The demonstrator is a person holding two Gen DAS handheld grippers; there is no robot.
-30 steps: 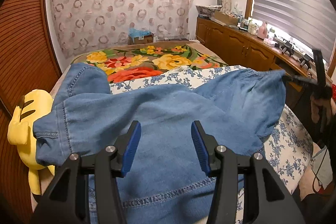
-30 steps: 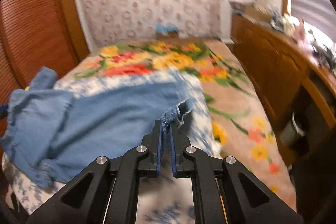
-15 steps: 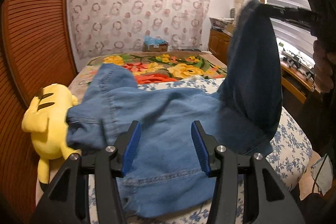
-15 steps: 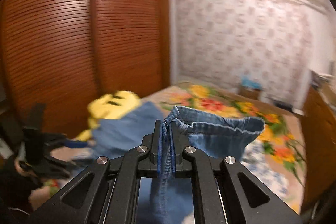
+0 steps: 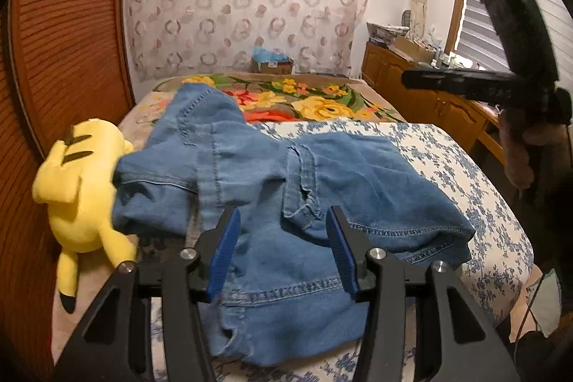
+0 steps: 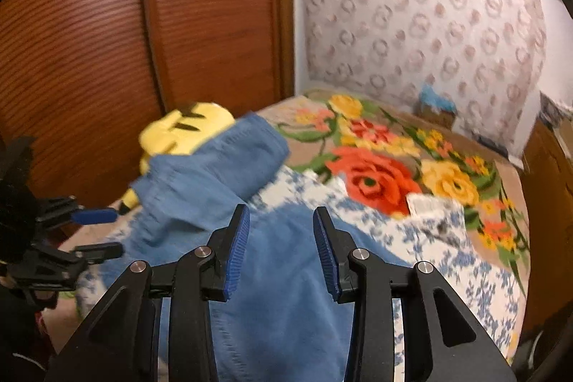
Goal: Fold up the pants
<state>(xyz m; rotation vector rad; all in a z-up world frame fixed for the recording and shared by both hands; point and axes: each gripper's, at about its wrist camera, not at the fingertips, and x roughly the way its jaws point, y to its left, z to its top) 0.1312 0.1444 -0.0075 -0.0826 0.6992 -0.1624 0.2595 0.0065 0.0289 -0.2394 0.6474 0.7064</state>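
Blue denim pants (image 5: 286,188) lie folded over in a loose heap on the bed's floral sheet (image 5: 465,167); the right wrist view shows the pants (image 6: 272,260) below the jaws. My left gripper (image 5: 283,246) hovers open just above the denim, nothing pinched. My right gripper (image 6: 281,249) is opening with nothing between its blue pads; the cloth lies beneath it. In the left wrist view the right gripper (image 5: 406,78) reaches in from the right, above the bed, free of the pants. The left gripper (image 6: 104,233) shows at the left edge of the right wrist view.
A yellow plush toy (image 5: 78,188) lies at the bed's left edge against the brown slatted wardrobe (image 5: 64,42). A flowered blanket (image 5: 304,102) covers the far half of the bed. Wooden cabinets (image 5: 422,95) with clutter stand on the right under a window blind.
The right gripper carried the pant leg up and across to the left, then let it go; the leg now lies folded over the rest of the pants. The left gripper stayed open.
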